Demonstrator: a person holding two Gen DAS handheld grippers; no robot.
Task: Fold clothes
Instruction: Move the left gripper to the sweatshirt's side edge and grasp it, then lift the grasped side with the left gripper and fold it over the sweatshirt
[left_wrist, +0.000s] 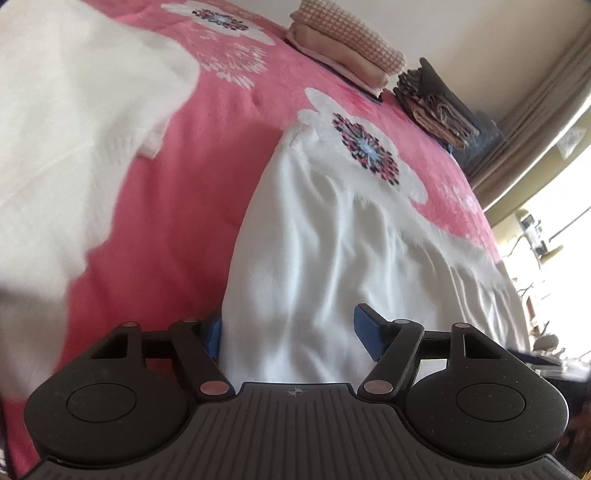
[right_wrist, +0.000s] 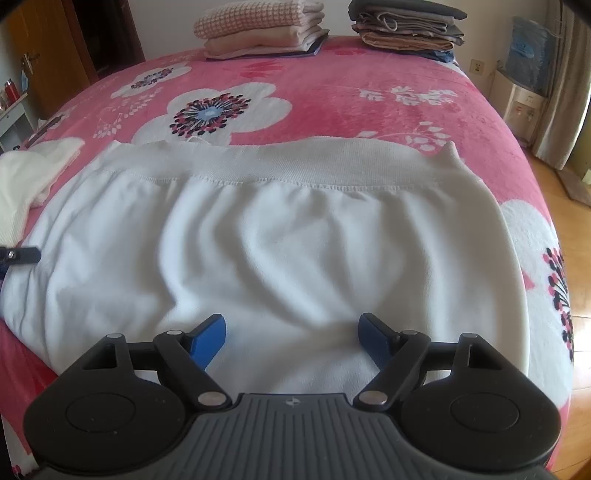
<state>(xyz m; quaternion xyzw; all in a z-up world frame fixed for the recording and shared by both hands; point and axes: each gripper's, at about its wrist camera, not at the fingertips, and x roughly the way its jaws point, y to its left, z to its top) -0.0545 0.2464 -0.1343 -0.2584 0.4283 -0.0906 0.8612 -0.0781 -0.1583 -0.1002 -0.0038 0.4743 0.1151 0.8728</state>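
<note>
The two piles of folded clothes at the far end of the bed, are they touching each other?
Apart. The right wrist view shows a strip of pink blanket between the pinkish pile and the grey-brown pile.

White garment (right_wrist: 280, 236) was soft matt knit cloth w/ ribbed hem. Blanket (right_wrist: 351, 99) looked fluffy fleece. Right gripper (right_wrist: 293, 338) was matt black plastic, blue pads (right_wrist: 212, 338), shiny metal pins. Floor (right_wrist: 580, 295) was glossy wood.
</note>
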